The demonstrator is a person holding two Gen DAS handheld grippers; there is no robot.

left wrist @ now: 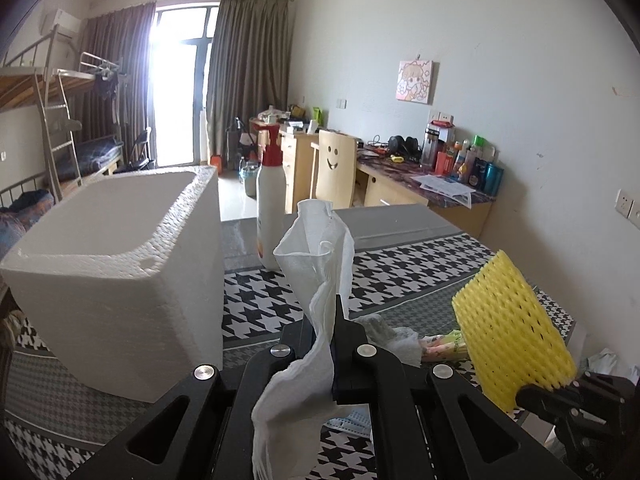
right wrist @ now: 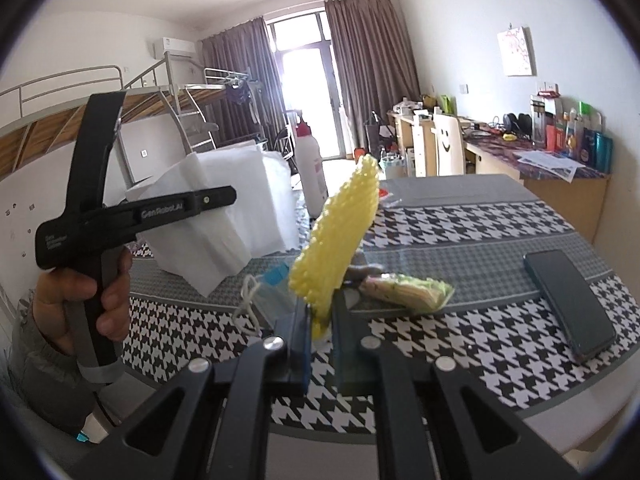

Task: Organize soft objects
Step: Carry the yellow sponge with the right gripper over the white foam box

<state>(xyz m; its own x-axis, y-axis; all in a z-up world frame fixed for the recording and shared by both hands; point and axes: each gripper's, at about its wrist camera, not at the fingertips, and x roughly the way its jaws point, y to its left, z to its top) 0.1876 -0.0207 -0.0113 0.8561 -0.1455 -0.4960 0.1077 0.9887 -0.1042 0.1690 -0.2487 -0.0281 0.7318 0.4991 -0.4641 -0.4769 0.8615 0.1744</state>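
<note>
Above the houndstooth tablecloth point(right wrist: 460, 360), both grippers hold soft things clear of the table. The left gripper point(left wrist: 334, 320) has its jaws pressed together on a white tissue point(left wrist: 316, 248), which stands up in a loose fold above the fingers and trails down below them. The right gripper point(right wrist: 320, 320) pinches the lower end of a yellow foam net sleeve point(right wrist: 340, 236), which leans up and to the right.

The white foam box point(left wrist: 116, 264) stands open just to the left of the tissue and looks like the place for both. A good drop, I judge, brings the tissue well over the rim before the jaws part, low enough that its trailing tail goes in rather than draping over the wall. The net sleeve is springy and may bounce, so it wants releasing inside the opening too.

The pump bottle point(left wrist: 270, 204) stands close by the box's right side; the left hand should swing clear of it. A blue face mask point(right wrist: 272, 292), a packet of tissues point(right wrist: 408, 288) and a phone point(right wrist: 568, 304) lie on the cloth.
</note>
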